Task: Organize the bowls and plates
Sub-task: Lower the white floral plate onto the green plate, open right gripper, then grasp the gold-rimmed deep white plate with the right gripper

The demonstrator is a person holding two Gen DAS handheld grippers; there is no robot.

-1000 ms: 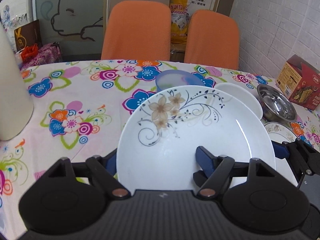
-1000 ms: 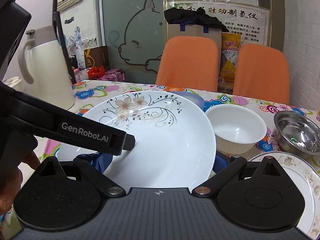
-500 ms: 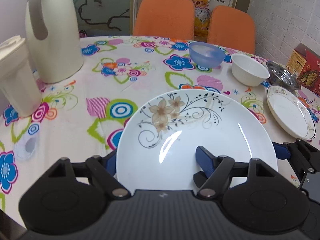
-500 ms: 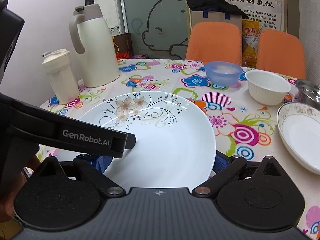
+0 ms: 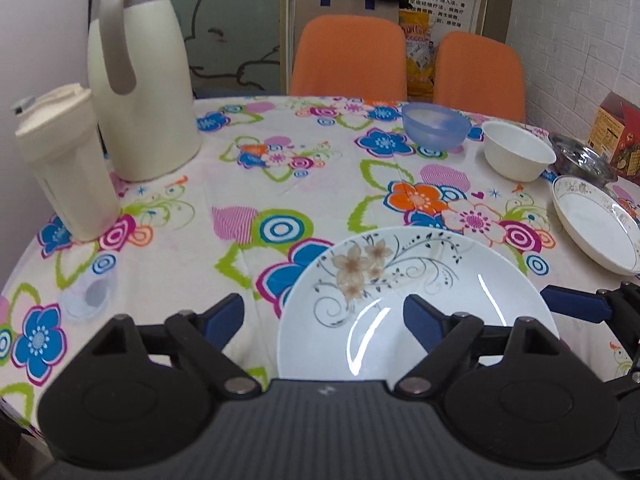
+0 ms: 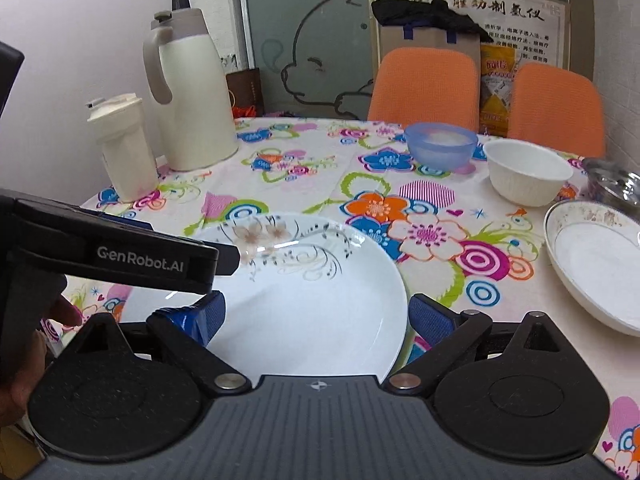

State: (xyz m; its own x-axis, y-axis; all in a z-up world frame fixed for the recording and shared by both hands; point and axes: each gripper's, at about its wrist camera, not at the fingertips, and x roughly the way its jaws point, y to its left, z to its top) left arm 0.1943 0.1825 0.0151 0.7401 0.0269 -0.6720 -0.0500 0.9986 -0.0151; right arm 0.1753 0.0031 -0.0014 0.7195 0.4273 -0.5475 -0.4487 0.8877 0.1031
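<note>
Floral plate (image 5: pixel 416 300) lies at the table's (image 5: pixel 312 184) near edge, both grippers (image 5: pixel 323 316) (image 6: pixel 316 316) released; bowls (image 5: pixel 518 156) and other plate (image 5: pixel 596 228) remain unstacked.

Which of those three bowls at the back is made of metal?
The shiny steel bowl at the far right, beside the white bowl; the blue bowl is translucent plastic.

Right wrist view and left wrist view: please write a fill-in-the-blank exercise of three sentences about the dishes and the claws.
The round white ceramic bowl stands between the shiny steel bowl and the translucent ___ plastic bowl.
The left claw and the right claw are both ___, neither gripping the large white flower-painted plate.
The two fabric chairs behind the table are ___.
Missing words: blue; open; orange.
</note>
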